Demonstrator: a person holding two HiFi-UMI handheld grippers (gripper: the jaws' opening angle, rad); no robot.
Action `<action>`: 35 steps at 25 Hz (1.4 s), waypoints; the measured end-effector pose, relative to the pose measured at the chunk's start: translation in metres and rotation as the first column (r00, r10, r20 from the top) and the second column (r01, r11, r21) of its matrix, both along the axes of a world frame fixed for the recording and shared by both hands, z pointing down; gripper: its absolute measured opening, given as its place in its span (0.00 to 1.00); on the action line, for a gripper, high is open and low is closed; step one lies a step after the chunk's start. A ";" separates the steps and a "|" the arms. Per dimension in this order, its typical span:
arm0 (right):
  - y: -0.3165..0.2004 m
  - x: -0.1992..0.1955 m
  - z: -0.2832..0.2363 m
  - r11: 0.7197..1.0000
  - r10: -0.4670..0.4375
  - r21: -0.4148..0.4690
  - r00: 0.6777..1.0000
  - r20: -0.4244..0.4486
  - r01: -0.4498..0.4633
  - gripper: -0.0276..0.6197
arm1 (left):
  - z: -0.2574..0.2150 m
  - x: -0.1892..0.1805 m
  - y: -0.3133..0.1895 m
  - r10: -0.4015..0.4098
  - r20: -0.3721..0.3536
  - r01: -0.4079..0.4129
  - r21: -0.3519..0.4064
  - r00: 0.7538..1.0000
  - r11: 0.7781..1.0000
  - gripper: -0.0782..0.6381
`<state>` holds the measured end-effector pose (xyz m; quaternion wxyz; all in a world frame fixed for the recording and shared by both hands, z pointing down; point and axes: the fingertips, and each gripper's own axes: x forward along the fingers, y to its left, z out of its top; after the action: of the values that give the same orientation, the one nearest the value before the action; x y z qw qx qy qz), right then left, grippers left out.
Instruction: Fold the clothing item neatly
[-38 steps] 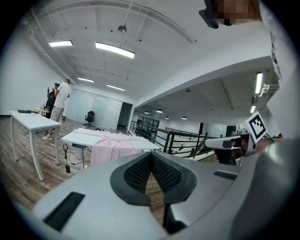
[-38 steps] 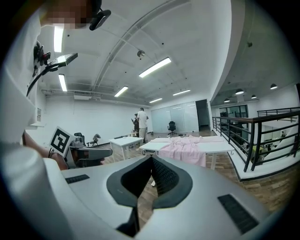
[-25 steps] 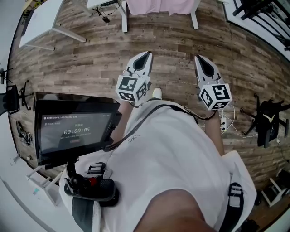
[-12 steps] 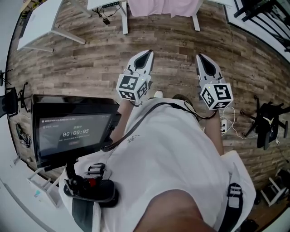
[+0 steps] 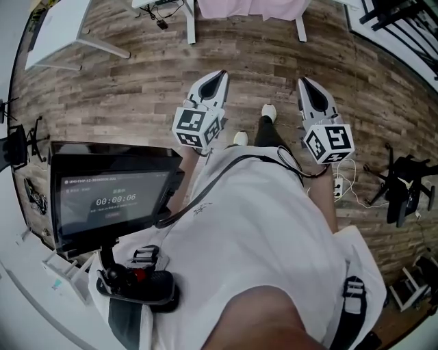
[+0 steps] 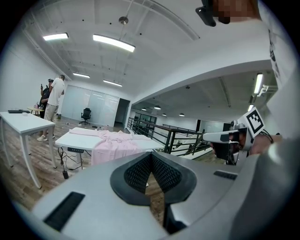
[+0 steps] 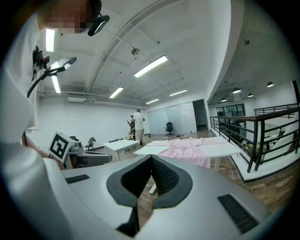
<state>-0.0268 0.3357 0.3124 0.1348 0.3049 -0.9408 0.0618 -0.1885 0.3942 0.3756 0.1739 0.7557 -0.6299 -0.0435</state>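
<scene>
A pink garment (image 5: pixel 252 8) lies spread on a white table (image 5: pixel 189 27) at the top edge of the head view, hanging over the near edge. It shows again, far ahead, as the pink garment (image 6: pixel 113 144) in the left gripper view and the pink garment (image 7: pixel 189 153) in the right gripper view. My left gripper (image 5: pixel 217 78) and right gripper (image 5: pixel 304 86) are held side by side above the wooden floor, well short of the table. Both are shut with nothing between the jaws.
A monitor on a stand (image 5: pixel 113 197) is close at my left. A second white table (image 5: pixel 60 31) stands at the upper left. A black railing (image 6: pixel 180 137) runs to the right. Two people (image 6: pixel 52 101) stand far off. A black chair (image 5: pixel 404 179) and cables (image 5: pixel 349 188) lie at the right.
The view has shifted forward a little, and a leg with a white shoe now shows between the grippers. Both grippers stay shut and keep their places side by side.
</scene>
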 end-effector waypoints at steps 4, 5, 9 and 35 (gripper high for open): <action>-0.004 -0.005 0.004 1.000 -0.022 0.007 1.000 -0.015 0.022 0.05 | 0.005 -0.003 0.004 -0.020 -0.004 0.020 -0.014 1.000 1.000 0.11; -0.005 -0.007 0.005 1.000 -0.028 0.005 0.999 -0.017 0.028 0.05 | 0.006 -0.004 0.004 -0.027 -0.008 0.027 -0.017 1.000 0.999 0.11; -0.006 -0.013 0.005 0.999 -0.049 0.007 0.999 -0.014 0.049 0.05 | 0.004 -0.003 0.006 -0.034 -0.013 0.034 -0.009 0.999 0.999 0.11; -0.222 0.022 0.023 0.986 -0.161 -0.042 0.986 0.036 0.163 0.05 | -0.003 0.035 -0.199 -0.136 0.041 0.138 -0.036 0.990 0.990 0.11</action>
<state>-0.0052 0.1132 0.3355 0.1309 0.2233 -0.9629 0.0766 -0.1539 0.1951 0.3721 0.1729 0.7080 -0.6842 -0.0287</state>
